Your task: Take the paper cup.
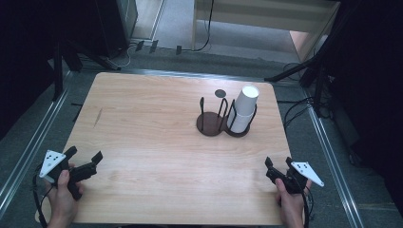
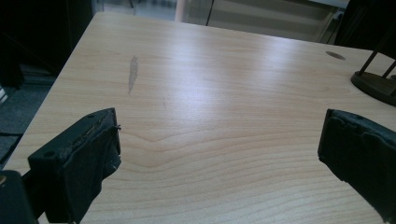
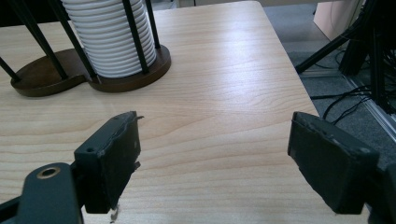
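A stack of white paper cups (image 1: 243,107) stands in the right ring of a dark two-ring cup holder (image 1: 215,124) at the table's middle right; the left ring is empty. From the right gripper view the stack (image 3: 112,37) rises between black rods above the brown base (image 3: 44,77). My left gripper (image 1: 84,155) is held low at the near left corner, open, with nothing between its jaws. My right gripper (image 1: 279,164) is at the near right edge, also open and empty. The left gripper (image 2: 219,144) looks across bare wood, the right gripper (image 3: 215,154) towards the holder.
The wooden table (image 1: 157,142) has a dark round mark (image 1: 219,93) behind the holder and a grey streak (image 2: 133,72) at the left. Black stands and cables (image 1: 304,71) ring the table on the floor, and metal rails run along both sides.
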The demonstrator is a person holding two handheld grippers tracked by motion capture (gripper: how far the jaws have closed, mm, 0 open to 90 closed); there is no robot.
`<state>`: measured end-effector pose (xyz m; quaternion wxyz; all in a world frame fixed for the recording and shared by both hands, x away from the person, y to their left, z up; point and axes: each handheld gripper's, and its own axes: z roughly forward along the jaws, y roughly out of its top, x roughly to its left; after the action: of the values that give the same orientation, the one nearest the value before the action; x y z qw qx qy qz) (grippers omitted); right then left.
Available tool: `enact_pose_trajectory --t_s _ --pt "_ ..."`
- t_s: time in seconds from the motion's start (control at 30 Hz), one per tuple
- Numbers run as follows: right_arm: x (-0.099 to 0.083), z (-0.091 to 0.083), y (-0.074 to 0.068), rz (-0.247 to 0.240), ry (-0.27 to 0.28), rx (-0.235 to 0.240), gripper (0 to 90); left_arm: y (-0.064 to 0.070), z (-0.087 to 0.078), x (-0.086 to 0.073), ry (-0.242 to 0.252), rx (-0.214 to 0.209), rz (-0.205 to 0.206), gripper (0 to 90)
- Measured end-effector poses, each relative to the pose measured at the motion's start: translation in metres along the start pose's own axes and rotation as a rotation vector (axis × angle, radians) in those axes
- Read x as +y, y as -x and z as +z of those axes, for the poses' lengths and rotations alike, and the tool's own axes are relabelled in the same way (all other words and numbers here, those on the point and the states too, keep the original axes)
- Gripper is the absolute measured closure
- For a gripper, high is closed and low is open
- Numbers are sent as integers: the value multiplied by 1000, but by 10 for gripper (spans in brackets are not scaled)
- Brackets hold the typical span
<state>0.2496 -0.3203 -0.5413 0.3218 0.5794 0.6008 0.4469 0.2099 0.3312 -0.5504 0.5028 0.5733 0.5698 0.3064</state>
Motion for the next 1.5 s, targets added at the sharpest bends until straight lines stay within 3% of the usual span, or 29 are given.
enact_pose_trajectory --t_s 0.3,0.77,1.1,1.5 --pt "7 0 2 5 -25 5 194 1 1 -1 -13 7 1 0" --pt "37 6 -5 8 -32 35 192 -1 3 0 -14 21 -16 0" --pt "61 15 -19 -24 -11 64 191 1 4 0 -20 22 3 0" --pt "86 35 -41 -46 10 116 178 0 2 -2 -23 11 -5 0"
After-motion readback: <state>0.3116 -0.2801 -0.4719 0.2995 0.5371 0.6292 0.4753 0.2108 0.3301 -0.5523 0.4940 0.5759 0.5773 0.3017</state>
